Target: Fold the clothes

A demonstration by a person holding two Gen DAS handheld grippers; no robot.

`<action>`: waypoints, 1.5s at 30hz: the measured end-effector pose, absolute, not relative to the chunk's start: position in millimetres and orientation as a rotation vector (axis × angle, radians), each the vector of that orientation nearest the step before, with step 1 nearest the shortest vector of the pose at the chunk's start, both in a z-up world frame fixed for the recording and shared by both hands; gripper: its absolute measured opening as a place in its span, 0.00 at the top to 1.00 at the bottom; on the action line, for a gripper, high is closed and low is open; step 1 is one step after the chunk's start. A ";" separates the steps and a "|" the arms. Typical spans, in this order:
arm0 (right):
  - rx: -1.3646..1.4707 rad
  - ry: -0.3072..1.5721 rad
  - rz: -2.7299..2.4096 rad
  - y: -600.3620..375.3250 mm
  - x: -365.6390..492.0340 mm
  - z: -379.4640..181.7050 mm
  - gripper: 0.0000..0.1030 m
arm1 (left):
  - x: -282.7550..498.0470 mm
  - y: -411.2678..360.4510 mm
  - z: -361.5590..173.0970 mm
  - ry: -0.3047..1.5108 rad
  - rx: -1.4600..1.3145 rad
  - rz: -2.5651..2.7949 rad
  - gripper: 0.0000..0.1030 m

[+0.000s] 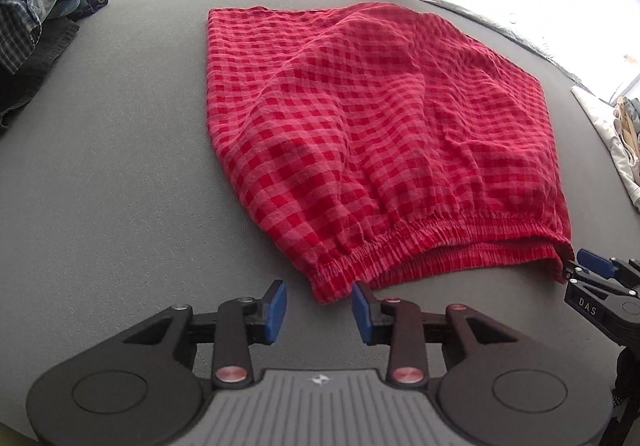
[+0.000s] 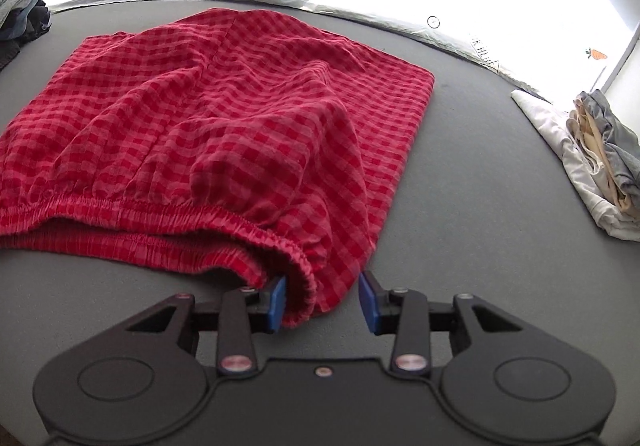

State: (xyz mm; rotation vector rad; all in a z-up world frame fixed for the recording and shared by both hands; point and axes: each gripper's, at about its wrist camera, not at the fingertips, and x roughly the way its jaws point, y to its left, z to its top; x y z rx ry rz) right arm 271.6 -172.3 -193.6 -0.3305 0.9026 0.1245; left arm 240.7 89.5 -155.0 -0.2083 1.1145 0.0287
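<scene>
Garment: red checked shorts (image 1: 360, 118) lying spread on a grey table (image 1: 120, 174), roughly mid-table, rumpled with soft ridges across the cloth.
Waistband: the elastic waistband (image 1: 440, 242) faces the two grippers; it gapes slightly, upper layer lifted off the lower one.
Far edge: the hem end lies toward the bright window side of the table, flat against the surface.
Left gripper (image 1: 319, 306): fingers spread wide, blue pads showing. It sits at the waistband's left corner; the right-hand pad (image 1: 361, 310) is just beside or touching the cloth edge, the other pad stands clear on bare table. Nothing is gripped.
Right gripper (image 2: 323, 300): fingers spread wide around the waistband's right corner. The left pad (image 2: 277, 302) is against the elastic roll, apparently tucked at the opening; the other pad is apart from the cloth, to its outside. The corner lies between the fingers but is not pinched.
Right gripper, seen from the left wrist view: its tip is at the far right corner of the waistband, touching or nearly touching the fabric.
Left of table: a heap of unfolded clothes (image 1: 40, 6), plaid and denim tones.
Right of table: a small stack (image 2: 592, 162) of pale and grey items, well apart from the shorts.
</scene>
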 end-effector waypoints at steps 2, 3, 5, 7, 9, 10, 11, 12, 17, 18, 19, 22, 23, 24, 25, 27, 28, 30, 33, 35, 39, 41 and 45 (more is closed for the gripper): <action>-0.387 0.887 0.127 -168.9 269.9 -196.8 0.62 | 239.4 80.1 -155.0 1.106 -0.157 0.011 0.56; -0.413 0.876 0.128 -167.0 269.6 -197.7 0.62 | 239.0 78.0 -155.1 1.102 -0.141 0.006 0.55; -0.462 0.851 0.129 -162.9 269.4 -198.5 0.62 | 237.9 68.4 -156.1 1.092 -0.078 -0.009 0.52; -0.515 0.817 0.138 -158.6 269.1 -199.2 0.60 | 236.9 60.8 -158.1 1.078 -0.029 -0.018 0.48; -0.556 0.787 0.163 -155.1 270.0 -201.4 0.58 | 235.7 52.6 -160.6 1.059 0.030 -0.024 0.46; -0.578 0.781 0.173 -153.3 271.0 -203.8 0.57 | 235.8 48.6 -164.4 1.053 0.076 -0.018 0.46; -0.607 0.772 0.177 -151.0 271.2 -206.4 0.57 | 236.0 44.6 -168.3 1.047 0.122 -0.012 0.46; -0.636 0.760 0.182 -148.9 271.1 -208.9 0.57 | 236.1 41.0 -169.9 1.046 0.150 -0.005 0.46; -0.677 0.749 0.227 -150.4 266.1 -211.9 0.87 | 238.9 48.8 -176.3 1.023 0.146 0.072 0.45; -0.669 0.742 0.228 -152.3 264.3 -210.3 0.89 | 239.2 51.7 -175.4 1.017 0.129 0.085 0.45; -0.664 0.730 0.224 -153.8 261.9 -208.7 0.91 | 239.6 54.6 -174.5 1.010 0.111 0.099 0.45; -0.626 0.695 0.190 -160.7 255.4 -200.6 0.93 | 239.5 62.4 -171.9 0.971 0.072 0.165 0.45; -0.610 0.686 0.177 -163.5 254.6 -197.3 0.93 | 239.3 65.8 -170.2 0.962 0.054 0.183 0.44; -0.593 0.674 0.163 -166.9 253.7 -193.3 0.93 | 239.1 69.3 -168.6 0.953 0.036 0.202 0.43; -0.584 0.665 0.157 -169.3 253.1 -190.2 0.93 | 238.4 72.1 -166.0 0.942 0.013 0.208 0.41; -0.572 0.628 0.143 -173.3 250.2 -180.7 0.93 | 238.2 74.6 -157.1 0.903 -0.008 0.210 0.41; -0.572 0.611 0.141 -173.6 248.2 -176.1 0.93 | 236.2 72.9 -151.3 0.878 0.004 0.213 0.41; -0.566 0.572 0.138 -175.5 242.4 -164.0 0.93 | 231.9 70.9 -140.5 0.834 0.024 0.215 0.41; -0.553 0.548 0.139 -181.3 235.3 -150.2 0.93 | 225.2 70.3 -125.2 0.778 0.050 0.211 0.40; -0.552 0.568 0.148 -183.1 234.2 -150.6 0.93 | 222.9 73.0 -123.2 0.793 0.042 0.197 0.40; -0.522 0.696 0.190 -185.5 239.2 -167.8 0.93 | 224.1 78.5 -140.4 0.911 0.006 0.184 0.40; -0.498 0.747 0.208 -185.3 240.6 -175.1 0.93 | 226.7 83.6 -152.1 0.978 -0.021 0.184 0.40; -0.479 0.798 0.222 -183.9 240.7 -181.2 0.93 | 228.1 89.4 -163.0 1.033 -0.046 0.172 0.40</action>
